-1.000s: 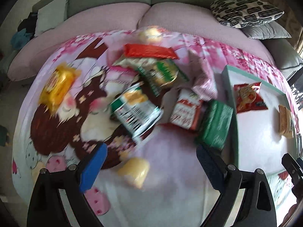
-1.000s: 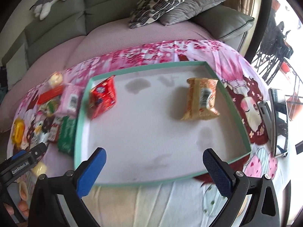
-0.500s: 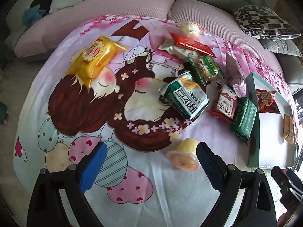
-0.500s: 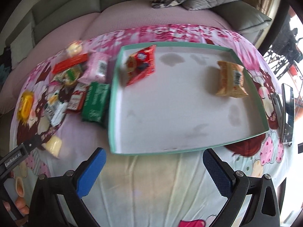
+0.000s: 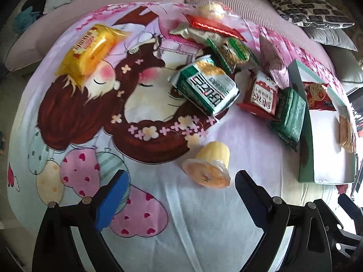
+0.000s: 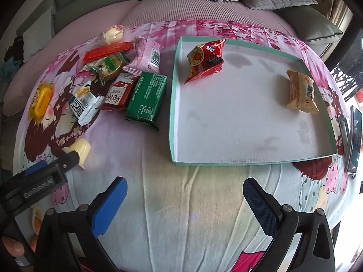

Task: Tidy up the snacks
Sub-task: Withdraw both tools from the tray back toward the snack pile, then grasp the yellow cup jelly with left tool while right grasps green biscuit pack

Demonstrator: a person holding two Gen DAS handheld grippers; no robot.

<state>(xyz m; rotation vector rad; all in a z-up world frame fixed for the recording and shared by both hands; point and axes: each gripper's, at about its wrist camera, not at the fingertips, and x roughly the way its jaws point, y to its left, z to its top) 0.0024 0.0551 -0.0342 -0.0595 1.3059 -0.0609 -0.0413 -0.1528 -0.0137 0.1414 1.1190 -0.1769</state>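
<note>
A pile of snack packets lies on the cartoon-print cloth: a green-and-white pack (image 5: 205, 86), a red-and-white pack (image 5: 261, 95), a dark green pack (image 5: 291, 115) and a yellow pack (image 5: 90, 47). A yellow jelly cup (image 5: 207, 168) lies on its side just beyond my left gripper (image 5: 181, 176). Its jaws are closing and nothing is between them. The teal-rimmed tray (image 6: 172, 104) holds a red packet (image 6: 205, 61) and a tan packet (image 6: 300, 93). My right gripper (image 6: 184, 182) hangs open over bare cloth in front of the tray, holding nothing.
A pink pack (image 6: 145, 56), a red bar (image 6: 109, 51) and a round pastry (image 6: 112, 35) lie at the pile's far side. A phone (image 6: 354, 140) rests right of the tray. Cushions (image 5: 310, 11) sit on the sofa behind.
My left gripper has drawn back and down towards the jelly cup, which now lies just ahead of its fingers. My right gripper has shifted left, so the tray sits further right in view.
</note>
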